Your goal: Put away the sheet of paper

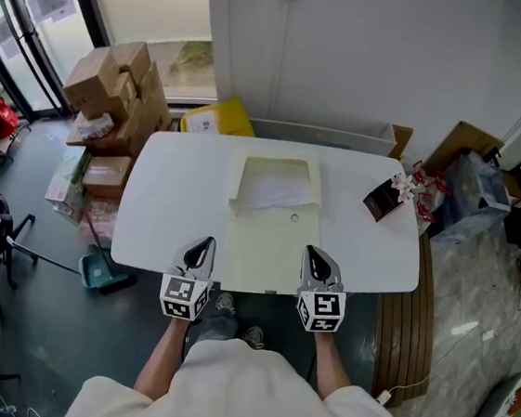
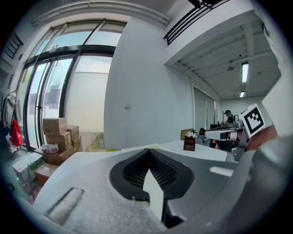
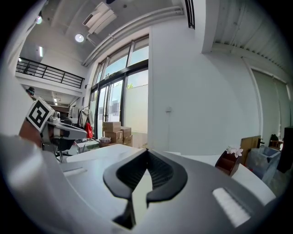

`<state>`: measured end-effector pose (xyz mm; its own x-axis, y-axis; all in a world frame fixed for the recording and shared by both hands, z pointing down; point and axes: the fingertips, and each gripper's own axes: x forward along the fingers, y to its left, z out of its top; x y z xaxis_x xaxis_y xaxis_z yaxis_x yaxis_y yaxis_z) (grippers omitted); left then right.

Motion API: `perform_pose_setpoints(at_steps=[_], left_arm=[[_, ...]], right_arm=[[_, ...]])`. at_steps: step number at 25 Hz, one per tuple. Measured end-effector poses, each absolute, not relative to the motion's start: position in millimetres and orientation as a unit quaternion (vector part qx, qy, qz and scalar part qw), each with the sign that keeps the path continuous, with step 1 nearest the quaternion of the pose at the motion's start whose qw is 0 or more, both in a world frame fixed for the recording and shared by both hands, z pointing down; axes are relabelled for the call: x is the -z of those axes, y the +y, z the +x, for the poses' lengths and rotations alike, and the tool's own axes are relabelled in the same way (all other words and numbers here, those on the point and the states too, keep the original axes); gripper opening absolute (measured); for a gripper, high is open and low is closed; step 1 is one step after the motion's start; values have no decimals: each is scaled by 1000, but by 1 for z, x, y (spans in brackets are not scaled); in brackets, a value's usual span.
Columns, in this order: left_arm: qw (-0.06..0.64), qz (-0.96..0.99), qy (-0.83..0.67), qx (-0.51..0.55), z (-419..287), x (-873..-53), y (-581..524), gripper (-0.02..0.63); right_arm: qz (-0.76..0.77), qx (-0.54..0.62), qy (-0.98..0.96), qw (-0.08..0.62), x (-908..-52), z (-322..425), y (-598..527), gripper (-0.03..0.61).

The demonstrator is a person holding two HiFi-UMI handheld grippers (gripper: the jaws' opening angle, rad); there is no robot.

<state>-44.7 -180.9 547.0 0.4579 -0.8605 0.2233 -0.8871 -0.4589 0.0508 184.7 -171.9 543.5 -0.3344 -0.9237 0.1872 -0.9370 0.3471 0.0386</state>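
Well off to the left of the left claw (image 1: 204, 246) and beyond it, cardboard boxes (image 1: 115, 93) are sitting stacked on the floor past the corner of the desk (image 1: 162, 210). A green dustpan (image 1: 103, 274) is lying on the floor nearer by on that same side. The left claw is being held at the near edge of the desk with its jaws pressed together and nothing between them. Ahead of both claws, in line with the gap between them, a pale folder (image 1: 270, 246) is lying flat on the desk, and the sheet of paper (image 1: 276, 193) is resting on its far end, well clear of either claw. The right claw (image 1: 315, 256) is being held just right of the folder's near end, its jaws likewise closed and empty. Beyond it and to its right, a small brown box (image 1: 381, 201) is standing on the desk.
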Motion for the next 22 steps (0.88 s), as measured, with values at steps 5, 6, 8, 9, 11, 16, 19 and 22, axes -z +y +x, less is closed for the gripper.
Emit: perform_pose_setpoints(at_steps=[5,6,8,9,11,16,19,22], left_arm=[[79,847,-519,-81,-42,-548,-171,0],[78,847,-519,-80,-42,-548,-170,0],[79,846,-521,-78,-42,-548,-168,0],[79,846,-521,-77,-41,-547,-167,0],[80,846,-521,-76,-40,-547,-166,0],[79,847,-521,-75,-36,-548,-163,0],[78,847,-520,-76,-35,-548,-163,0],[78,847,-520,-77,-34,-548,-164,0]], right_arm=[[569,-40,-817,85,-547,186,-159,0],[569,-40,-817,85,-547,186,-157,0],[568,-37,-818,85,-546,185,-155,0],[568,-35,-818,86,-544,185,-155,0],[568,-33,-818,87,-543,185,-154,0],[570,-33,-816,85,-542,186,-152,0],[571,-32,-816,85,-542,186,-152,0],[572,-31,-815,87,-542,186,-154,0]])
